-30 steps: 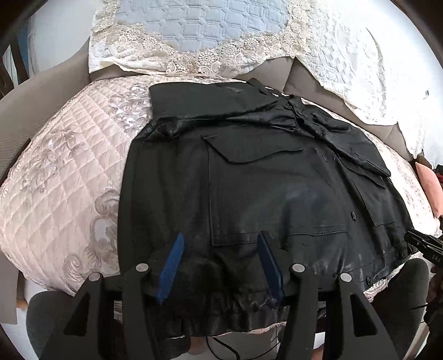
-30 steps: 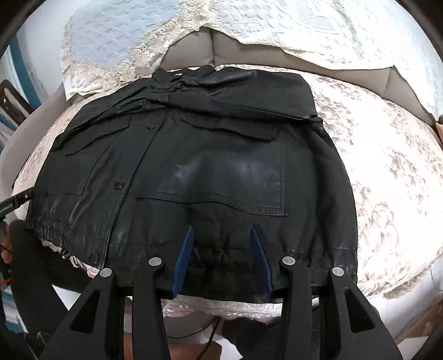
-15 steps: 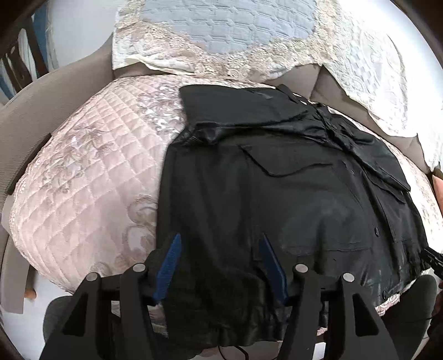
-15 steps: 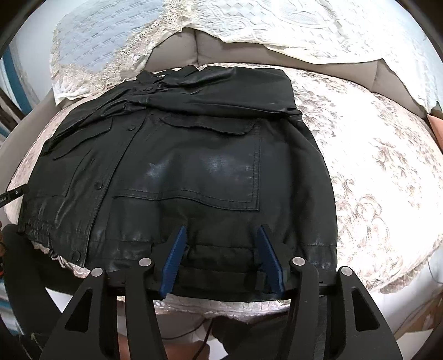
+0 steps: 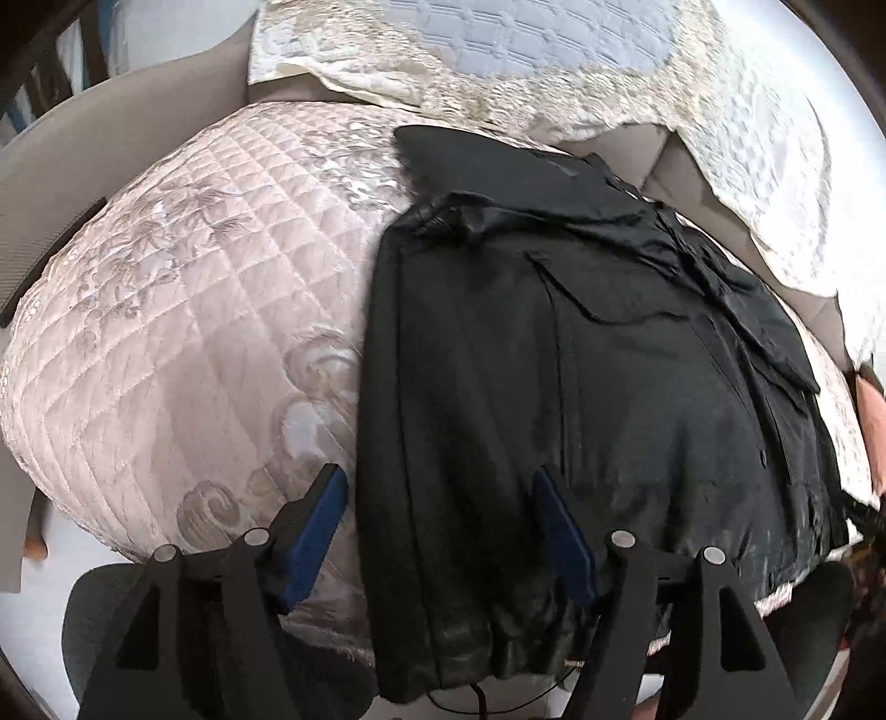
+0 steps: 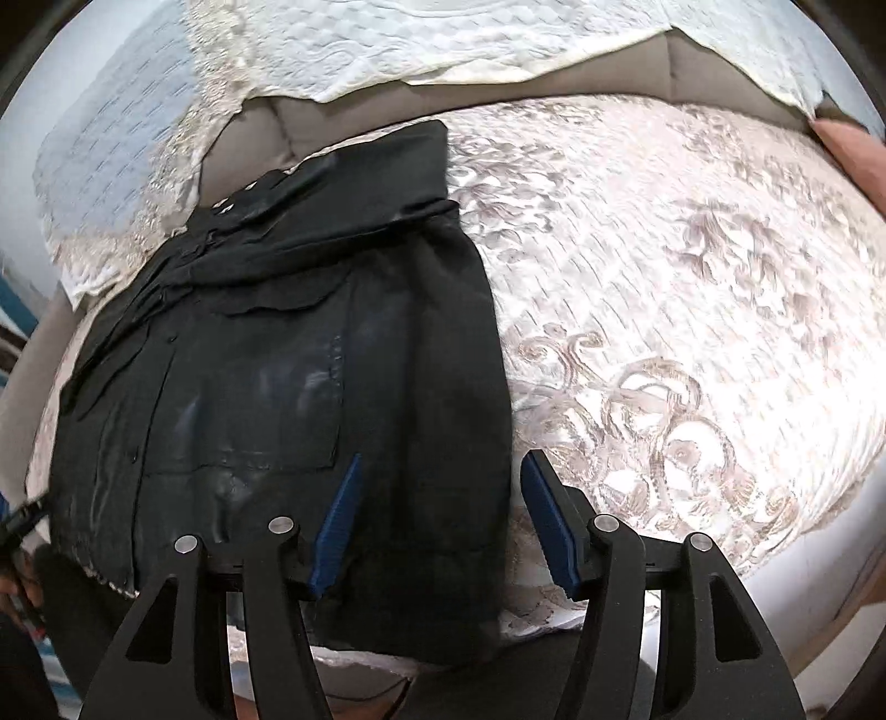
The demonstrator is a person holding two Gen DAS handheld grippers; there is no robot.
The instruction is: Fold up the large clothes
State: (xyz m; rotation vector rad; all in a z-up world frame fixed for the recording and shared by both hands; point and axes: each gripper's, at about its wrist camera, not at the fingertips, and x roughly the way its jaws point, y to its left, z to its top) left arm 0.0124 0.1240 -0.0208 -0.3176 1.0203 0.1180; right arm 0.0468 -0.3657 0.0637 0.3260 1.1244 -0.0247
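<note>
A black leather-look jacket (image 5: 609, 387) lies flat, front up, on a quilted pink cushion (image 5: 194, 310), hem toward me. My left gripper (image 5: 443, 531) is open and empty above the jacket's near left hem corner. The jacket also shows in the right wrist view (image 6: 288, 376). My right gripper (image 6: 440, 515) is open and empty above the near right hem corner, its left finger over the jacket, its right finger over the cushion (image 6: 692, 310).
The cushion is the seat of a grey sofa (image 5: 111, 127). A white and blue lace-edged cover (image 5: 498, 50) drapes the backrest. A pink pillow (image 6: 853, 155) lies at the far right. The seat's front edge is just below the hem.
Both grippers have moved outward: the left one leftward to the jacket's left edge, the right one rightward to its right edge. Both stayed open. The jacket has not moved.
</note>
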